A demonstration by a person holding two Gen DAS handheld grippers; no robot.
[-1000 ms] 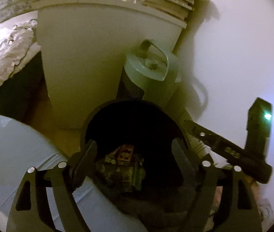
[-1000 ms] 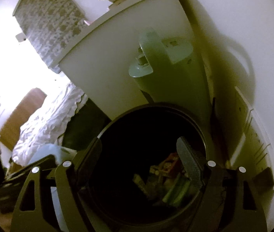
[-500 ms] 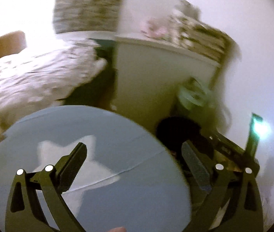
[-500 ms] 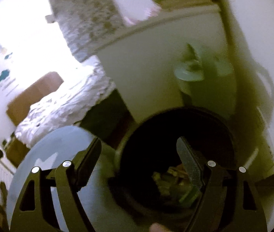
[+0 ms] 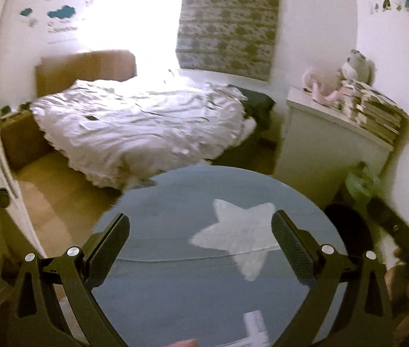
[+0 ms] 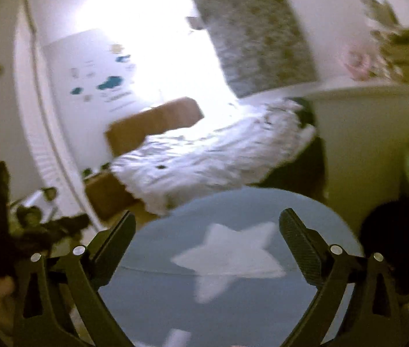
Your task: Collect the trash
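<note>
Bedroom rug (image 5: 175,225); white crumpled paper (image 5: 255,325)

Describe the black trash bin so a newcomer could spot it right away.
Find the round blue rug with a white star on the floor at the foot of the bed. Just off its right edge, below the white cabinet, stands the black trash bin: the only dark, round, open-topped container there.
</note>
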